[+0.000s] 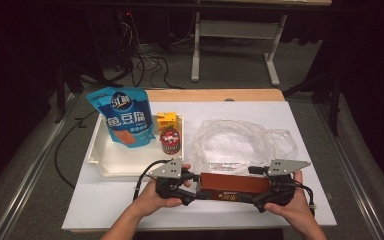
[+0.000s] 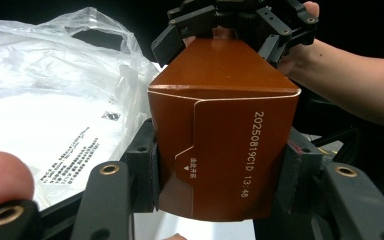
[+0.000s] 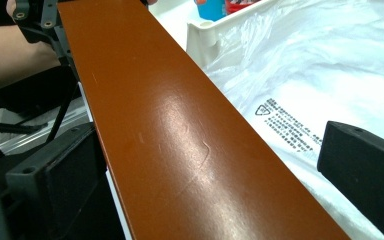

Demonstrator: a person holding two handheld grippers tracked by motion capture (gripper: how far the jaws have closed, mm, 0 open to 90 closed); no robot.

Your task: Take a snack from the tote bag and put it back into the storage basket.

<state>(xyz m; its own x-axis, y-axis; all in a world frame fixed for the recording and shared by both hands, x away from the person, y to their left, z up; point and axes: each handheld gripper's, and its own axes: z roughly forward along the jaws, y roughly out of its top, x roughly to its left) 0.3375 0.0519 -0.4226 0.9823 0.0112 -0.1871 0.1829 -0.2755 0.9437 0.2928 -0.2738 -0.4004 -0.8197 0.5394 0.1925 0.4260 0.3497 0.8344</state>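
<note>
A long brown carton (image 1: 235,184) lies crosswise near the table's front edge, between my two grippers. My left gripper (image 1: 197,192) has the carton's left end; in the left gripper view both pads (image 2: 144,170) press on the sides of the carton (image 2: 225,150) with its printed date code. My right gripper (image 1: 260,197) stands around the right end. In the right gripper view one pad (image 3: 60,180) sits close beside the carton (image 3: 180,130), while the other pad (image 3: 362,170) stands well off it, with plastic bag showing in the gap.
A crumpled clear plastic bag (image 1: 240,140) lies just behind the carton. At the back left a white tray (image 1: 100,162) holds a blue pouch (image 1: 125,117), a small yellow box (image 1: 166,120) and a red can (image 1: 170,140). The table's front edge runs under the hands.
</note>
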